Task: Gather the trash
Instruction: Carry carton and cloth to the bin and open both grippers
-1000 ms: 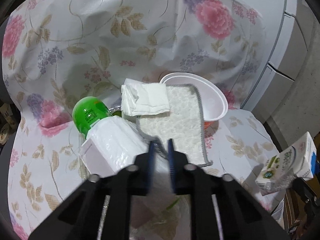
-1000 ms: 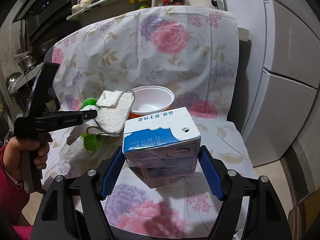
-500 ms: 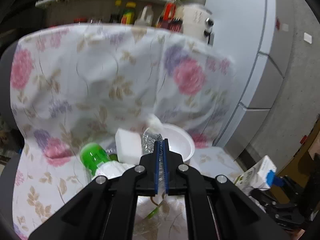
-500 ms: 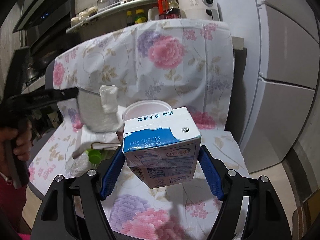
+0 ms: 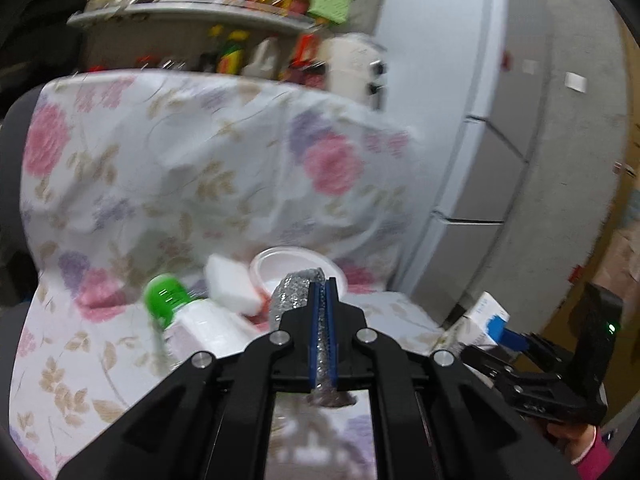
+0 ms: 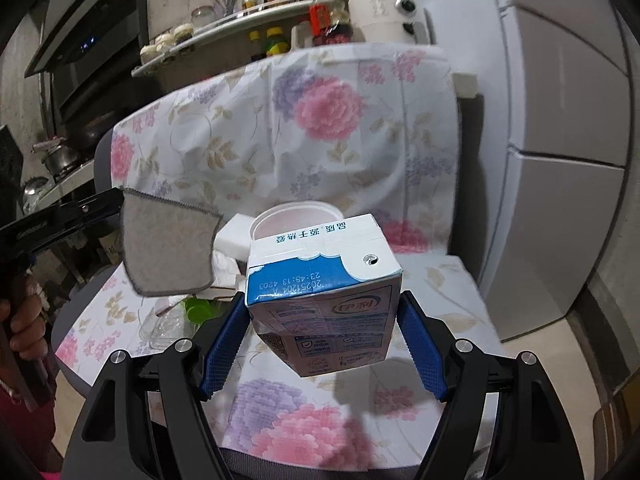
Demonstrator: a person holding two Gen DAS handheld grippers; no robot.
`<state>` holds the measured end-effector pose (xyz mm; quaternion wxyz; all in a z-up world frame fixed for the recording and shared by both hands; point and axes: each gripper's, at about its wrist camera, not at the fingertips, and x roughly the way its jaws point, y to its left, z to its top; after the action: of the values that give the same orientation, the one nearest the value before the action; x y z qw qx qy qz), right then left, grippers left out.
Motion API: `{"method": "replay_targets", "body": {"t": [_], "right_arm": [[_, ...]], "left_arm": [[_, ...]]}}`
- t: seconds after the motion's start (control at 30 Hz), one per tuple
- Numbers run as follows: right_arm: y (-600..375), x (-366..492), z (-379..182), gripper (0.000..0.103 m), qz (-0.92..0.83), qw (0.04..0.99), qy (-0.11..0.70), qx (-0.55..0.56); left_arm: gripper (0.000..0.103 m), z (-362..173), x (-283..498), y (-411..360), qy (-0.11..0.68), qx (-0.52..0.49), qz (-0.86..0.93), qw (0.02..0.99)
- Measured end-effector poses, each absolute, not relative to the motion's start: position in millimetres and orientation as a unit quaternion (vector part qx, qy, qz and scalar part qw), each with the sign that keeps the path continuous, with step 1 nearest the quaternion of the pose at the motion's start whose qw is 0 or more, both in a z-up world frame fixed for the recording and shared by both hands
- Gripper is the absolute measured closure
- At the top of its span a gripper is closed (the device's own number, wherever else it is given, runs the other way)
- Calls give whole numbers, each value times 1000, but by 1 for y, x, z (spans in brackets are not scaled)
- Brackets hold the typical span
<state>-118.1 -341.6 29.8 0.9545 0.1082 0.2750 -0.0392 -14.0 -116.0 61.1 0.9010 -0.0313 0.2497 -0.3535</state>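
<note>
My left gripper (image 5: 322,292) is shut on a grey-edged cleaning cloth (image 5: 298,286), which hangs in the air above the chair seat; it also shows in the right wrist view (image 6: 168,248). My right gripper (image 6: 320,324) is shut on a blue and white milk carton (image 6: 324,292) and holds it above the seat's front. On the seat lie a white bowl (image 6: 280,220), a white sponge block (image 5: 232,286), a green-capped bottle (image 5: 166,300) and a white tissue pack (image 5: 212,324).
The chair with the flowered cover (image 6: 280,128) stands before a shelf of bottles (image 6: 256,16). A grey fridge (image 6: 560,120) stands at the right. A crumpled clear plastic bottle (image 6: 168,324) lies at the seat's left front.
My left gripper has lifted the cloth off the pile and raised it; the folded white piece that lay on it is no longer on it. The right gripper holds the carton steady.
</note>
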Motion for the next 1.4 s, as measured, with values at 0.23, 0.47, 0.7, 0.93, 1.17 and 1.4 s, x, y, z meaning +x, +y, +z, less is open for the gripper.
{"method": "replay_targets", "body": {"t": [0.23, 0.47, 0.7, 0.93, 1.17, 1.4], "right_arm": [[-367, -180, 40, 28, -101, 956, 253, 105], [-404, -265, 24, 28, -205, 938, 261, 96], [-443, -355, -16, 28, -307, 903, 274, 125], [-476, -390, -79, 28, -339, 874, 297, 183], [-496, -387, -134, 28, -339, 854, 327, 222], [-509, -383, -164, 17, -342, 844, 333, 243]], "left_arm": [[100, 70, -71, -163, 213, -17, -454, 865], [101, 36, -135, -237, 220, 14, -530, 819], [100, -17, -206, -312, 229, 80, -590, 770], [100, -74, -240, -366, 259, 120, -630, 722], [100, -116, -229, -400, 315, 140, -622, 703], [84, -134, -232, -420, 319, 163, -617, 700]]}}
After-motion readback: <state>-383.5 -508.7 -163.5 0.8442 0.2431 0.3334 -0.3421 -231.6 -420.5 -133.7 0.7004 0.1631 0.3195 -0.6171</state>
